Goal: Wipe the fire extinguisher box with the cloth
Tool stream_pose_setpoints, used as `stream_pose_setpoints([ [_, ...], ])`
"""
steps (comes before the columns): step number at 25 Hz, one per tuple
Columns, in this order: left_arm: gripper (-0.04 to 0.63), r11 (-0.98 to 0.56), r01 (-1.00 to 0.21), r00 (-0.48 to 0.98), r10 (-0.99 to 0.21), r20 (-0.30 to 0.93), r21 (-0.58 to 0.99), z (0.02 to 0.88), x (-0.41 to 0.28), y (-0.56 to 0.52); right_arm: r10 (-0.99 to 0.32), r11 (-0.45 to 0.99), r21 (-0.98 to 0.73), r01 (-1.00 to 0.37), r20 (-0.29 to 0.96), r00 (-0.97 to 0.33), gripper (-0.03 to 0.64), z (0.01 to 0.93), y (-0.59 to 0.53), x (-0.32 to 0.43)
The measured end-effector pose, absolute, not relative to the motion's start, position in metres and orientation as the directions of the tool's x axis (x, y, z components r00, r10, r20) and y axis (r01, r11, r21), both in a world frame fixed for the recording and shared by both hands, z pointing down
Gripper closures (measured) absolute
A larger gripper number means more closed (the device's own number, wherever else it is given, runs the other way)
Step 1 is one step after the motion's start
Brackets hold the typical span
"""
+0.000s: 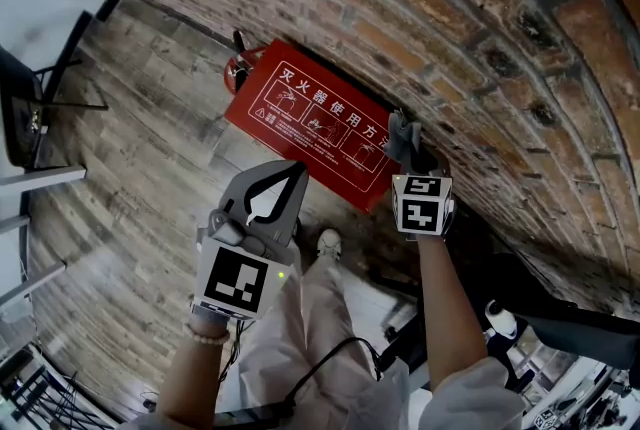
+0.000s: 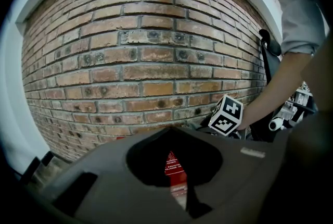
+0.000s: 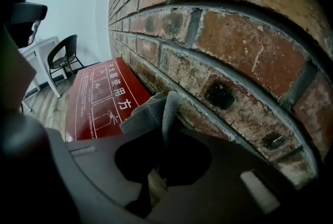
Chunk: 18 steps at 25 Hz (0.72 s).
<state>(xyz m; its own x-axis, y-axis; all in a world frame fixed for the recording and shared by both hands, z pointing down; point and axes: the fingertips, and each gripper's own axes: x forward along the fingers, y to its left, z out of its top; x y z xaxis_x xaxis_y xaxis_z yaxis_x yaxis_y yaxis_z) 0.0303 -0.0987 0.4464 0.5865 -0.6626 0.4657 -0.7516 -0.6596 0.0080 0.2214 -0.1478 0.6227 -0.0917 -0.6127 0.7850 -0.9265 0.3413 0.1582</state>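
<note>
Left tongs and right tongs dark grey — each bearing a black-and-white marker cube; pale trousers.

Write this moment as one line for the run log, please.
right gripper: shut on cloth | cloth: by wall-side edge of fire extinguisher box, contact unclear | left gripper: shut, empty, off the box

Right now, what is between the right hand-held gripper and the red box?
The gray cloth, pinched in the right hand-held gripper, sticks out toward the fire extinguisher box. The right gripper view shows it.
</note>
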Motion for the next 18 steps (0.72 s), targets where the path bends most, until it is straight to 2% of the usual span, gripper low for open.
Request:
stream_pose_setpoints([
  [13,0.598,-0.642,-0.767,0.573,-0.677,0.463,0.011,0.446,0.019,-0.095,-0.64,0.345,0.169,-0.923,0.762,-0.1,0.6,0.608,-0.147,0.222],
  [18,0.598,-0.624,-0.782,0.559,-0.693,0.454,0.01,0.44,0.008,-0.097,-0.682,0.368,0.149,-0.918,0.715,-0.157,0.6,0.574,-0.151,0.205],
])
